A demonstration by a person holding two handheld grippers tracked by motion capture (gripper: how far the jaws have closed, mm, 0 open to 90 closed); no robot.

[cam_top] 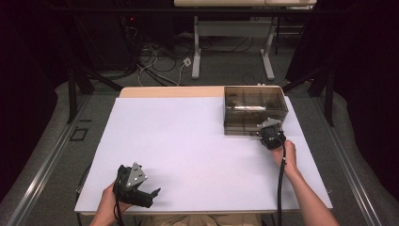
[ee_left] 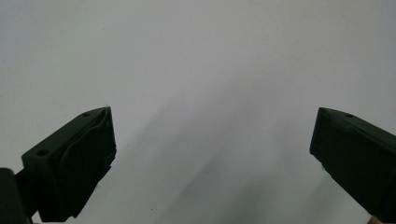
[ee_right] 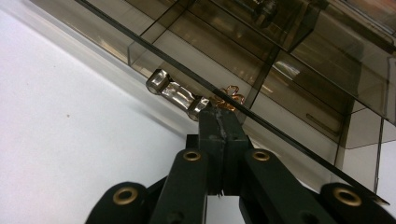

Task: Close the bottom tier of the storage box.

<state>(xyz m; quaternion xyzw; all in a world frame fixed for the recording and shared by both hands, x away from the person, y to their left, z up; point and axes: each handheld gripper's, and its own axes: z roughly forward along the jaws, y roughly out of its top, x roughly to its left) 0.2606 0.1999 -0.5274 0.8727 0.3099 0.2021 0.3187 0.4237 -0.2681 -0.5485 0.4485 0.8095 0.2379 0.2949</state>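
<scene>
High view: the right gripper [cam_top: 269, 133] sits at the near wall of the smoky clear box [cam_top: 254, 110] on the white bench [cam_top: 188, 146], while the left gripper [cam_top: 136, 186] rests well apart near the bench's front edge.

Left gripper view: jaws wide apart, nothing between them.

Right gripper view: jaws pressed together just under the box's clear latch [ee_right: 177, 95], the tips apparently touching it. To lift the lid [ee_right: 280, 60], push up gently at the latch and keep the tips from slipping sideways.
</scene>
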